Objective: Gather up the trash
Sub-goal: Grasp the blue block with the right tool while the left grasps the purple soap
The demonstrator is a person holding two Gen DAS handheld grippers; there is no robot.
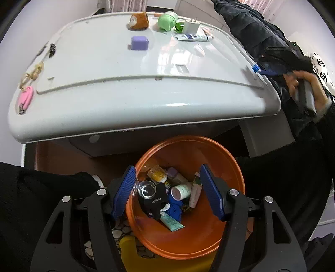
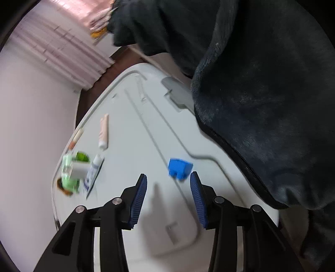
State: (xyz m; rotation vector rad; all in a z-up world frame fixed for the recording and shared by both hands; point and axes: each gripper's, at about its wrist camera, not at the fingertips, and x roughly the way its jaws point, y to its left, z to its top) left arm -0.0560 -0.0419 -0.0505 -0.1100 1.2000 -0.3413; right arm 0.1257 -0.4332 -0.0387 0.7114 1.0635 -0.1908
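While the left tongs point(image 1: 167, 188) hung with their blue pads spread wide and gripping nothing, they sat right over the mouth of the orange bin point(image 1: 230, 171), which stood on the floor just in front of the white table point(image 1: 125, 104). Inside the bin lay a jumble of trash: a clear round cup point(image 1: 147, 190) beside the left pad, a white cylindrical bottle point(image 1: 181, 191), a teal tube point(image 1: 172, 223), a black rag point(image 1: 156, 202) and a yellow packet point(image 1: 157, 173). Farther out on the table rested a purple box point(image 1: 139, 42), a brown plush toy point(image 1: 139, 20), a green container point(image 1: 167, 21), a white charger point(image 1: 192, 26), a blue-and-white tube point(image 1: 193, 37) and, at the left edge, a pink keyring item point(image 1: 25, 100). The right tongs point(image 2: 168, 188) were likewise parted and empty, poised above the table with a small blue block point(image 2: 180, 168) lying just beyond their tips, nearer the right pad. A dark fleece garment point(image 2: 261, 104) hung over the table's right side.
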